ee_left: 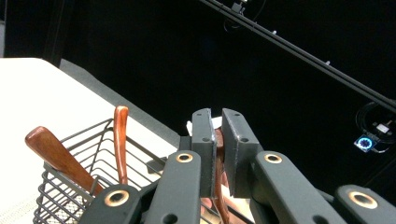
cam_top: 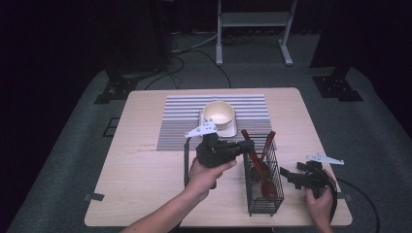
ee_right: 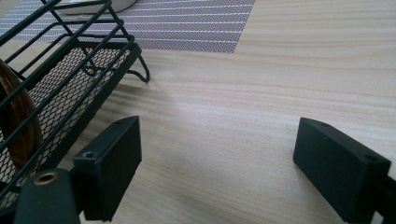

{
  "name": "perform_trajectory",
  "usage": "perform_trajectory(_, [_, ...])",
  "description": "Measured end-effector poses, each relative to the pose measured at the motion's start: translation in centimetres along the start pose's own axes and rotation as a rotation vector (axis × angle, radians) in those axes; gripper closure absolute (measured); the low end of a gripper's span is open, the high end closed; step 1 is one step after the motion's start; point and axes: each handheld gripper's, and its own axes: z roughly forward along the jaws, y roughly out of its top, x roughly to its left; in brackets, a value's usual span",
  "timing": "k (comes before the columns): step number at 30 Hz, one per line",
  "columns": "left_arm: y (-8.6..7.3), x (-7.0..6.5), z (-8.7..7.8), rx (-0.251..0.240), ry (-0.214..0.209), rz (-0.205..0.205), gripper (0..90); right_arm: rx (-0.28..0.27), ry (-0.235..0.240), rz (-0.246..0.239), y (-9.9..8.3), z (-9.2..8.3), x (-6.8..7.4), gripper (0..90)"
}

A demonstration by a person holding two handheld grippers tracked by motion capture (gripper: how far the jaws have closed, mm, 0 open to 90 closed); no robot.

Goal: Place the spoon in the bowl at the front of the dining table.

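- Left gripper (cam_top: 248, 144) held above the black wire basket (cam_top: 263, 200), pointing toward its top; pads clamped together on the handle of a wooden spoon (ee_left: 218, 154).
- In the left gripper view, reddish-brown wood pinched between the two pads, running down behind the jaws.
- Two other wooden utensils (cam_top: 266, 167) standing tilted in the basket, handles leaning out over the rim; same pair seen in the left gripper view, one broad handle (ee_left: 56, 154) slanting left, one slim handle (ee_left: 121, 140) nearly upright.
- Basket upright on the worktop (cam_top: 145, 174), near the front edge, between the two hands.
- Right gripper (cam_top: 290, 175) low by the worktop, just beside the right side of the basket, jaws wide apart with bare wood grain between them, holding nothing.
- In the right gripper view, basket mesh (ee_right: 60, 88) at the left, a rounded brown wooden piece (ee_right: 21, 133) behind the wires.
- Striped placemat (cam_top: 184, 121) farther back on the worktop, carrying a cream bowl (cam_top: 218, 112) on a square plate (cam_top: 231, 130).
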Motion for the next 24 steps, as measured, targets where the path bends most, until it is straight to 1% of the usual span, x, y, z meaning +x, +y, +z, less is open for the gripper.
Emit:
perform_trajectory(9, [0.9,0.0,-0.6,-0.024,-0.004,-0.011,84.2,0.000,-0.004,-0.004,0.0,0.0,0.0,14.1])
perform_trajectory(12, [1.1,0.1,-0.9,-0.033,-0.008,-0.019,84.1,0.000,-0.004,-0.004,0.0,0.0,0.0,14.1])
perform_trajectory(13, [1.2,0.2,-1.0,-0.043,-0.010,-0.029,84.1,0.000,-0.005,-0.005,0.0,0.0,0.0,14.1])
perform_trajectory(16, [1.3,0.3,-1.2,-0.044,-0.010,-0.031,84.2,0.002,-0.006,-0.007,0.0,0.0,0.1,14.1])
perform_trajectory(24, [1.7,0.6,-1.6,-0.064,-0.011,-0.050,84.1,0.002,-0.007,-0.008,0.0,0.0,0.1,14.1])
